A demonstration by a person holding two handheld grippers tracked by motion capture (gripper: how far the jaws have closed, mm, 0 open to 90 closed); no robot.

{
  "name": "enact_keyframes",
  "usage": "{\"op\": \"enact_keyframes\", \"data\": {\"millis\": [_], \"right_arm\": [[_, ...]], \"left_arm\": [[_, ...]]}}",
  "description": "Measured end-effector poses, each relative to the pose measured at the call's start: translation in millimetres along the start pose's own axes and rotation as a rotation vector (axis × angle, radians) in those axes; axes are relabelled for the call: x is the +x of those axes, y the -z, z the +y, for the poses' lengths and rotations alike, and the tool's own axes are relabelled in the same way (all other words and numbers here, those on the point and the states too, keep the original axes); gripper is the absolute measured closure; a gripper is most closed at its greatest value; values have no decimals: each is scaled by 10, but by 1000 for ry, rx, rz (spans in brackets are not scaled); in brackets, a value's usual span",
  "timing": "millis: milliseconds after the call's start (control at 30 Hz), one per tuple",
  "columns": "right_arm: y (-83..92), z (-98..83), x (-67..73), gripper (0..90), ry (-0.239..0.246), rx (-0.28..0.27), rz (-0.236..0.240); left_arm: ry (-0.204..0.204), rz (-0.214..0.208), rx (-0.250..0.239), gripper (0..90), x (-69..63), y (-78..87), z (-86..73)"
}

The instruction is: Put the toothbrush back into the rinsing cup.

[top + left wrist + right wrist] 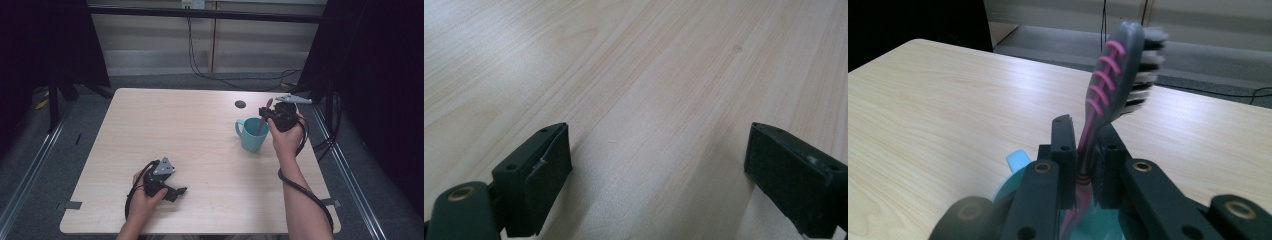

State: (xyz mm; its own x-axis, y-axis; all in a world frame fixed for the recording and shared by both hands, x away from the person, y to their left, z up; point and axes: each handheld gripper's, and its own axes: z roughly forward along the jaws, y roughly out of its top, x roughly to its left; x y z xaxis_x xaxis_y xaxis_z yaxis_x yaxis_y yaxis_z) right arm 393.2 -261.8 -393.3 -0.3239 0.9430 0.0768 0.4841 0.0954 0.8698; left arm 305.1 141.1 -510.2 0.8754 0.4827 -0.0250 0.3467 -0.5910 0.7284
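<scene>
A teal mug (pixel 252 136) stands on the light wooden table (pixel 190 130) at the right. My right gripper (pixel 264 114) hovers at the mug's far rim, shut on a grey and pink toothbrush (pixel 263 121) whose handle end reaches down into the mug. In the right gripper view the toothbrush (pixel 1118 80) rises bristle-end up between the black jaws of my right gripper (pixel 1084 150), with the mug (pixel 1020 172) below. My left gripper (pixel 176 191) rests low over the table near the front left, open. In the left gripper view my left gripper (pixel 659 170) has bare wood between its jaws.
A small dark round hole (pixel 240 104) lies in the table behind the mug. A grey clip-like tool (pixel 294 99) sits at the table's far right edge. Cables (pixel 220 75) trail on the floor beyond the table. Dark curtains hang on both sides.
</scene>
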Motion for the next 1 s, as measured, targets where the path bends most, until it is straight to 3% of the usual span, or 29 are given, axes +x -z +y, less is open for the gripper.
{"op": "enact_keyframes", "data": {"millis": [100,300,1000], "right_arm": [[-8,-39,-14,813,-21,-3,4],[-28,-99,-18,819,-12,9,-1],[-49,-207,-88,777,-53,17,8]], "left_arm": [[-3,-1,3,115,0,5,0],[-8,-5,6,124,1,10,-2],[-7,-5,6,124,1,9,-2]]}}
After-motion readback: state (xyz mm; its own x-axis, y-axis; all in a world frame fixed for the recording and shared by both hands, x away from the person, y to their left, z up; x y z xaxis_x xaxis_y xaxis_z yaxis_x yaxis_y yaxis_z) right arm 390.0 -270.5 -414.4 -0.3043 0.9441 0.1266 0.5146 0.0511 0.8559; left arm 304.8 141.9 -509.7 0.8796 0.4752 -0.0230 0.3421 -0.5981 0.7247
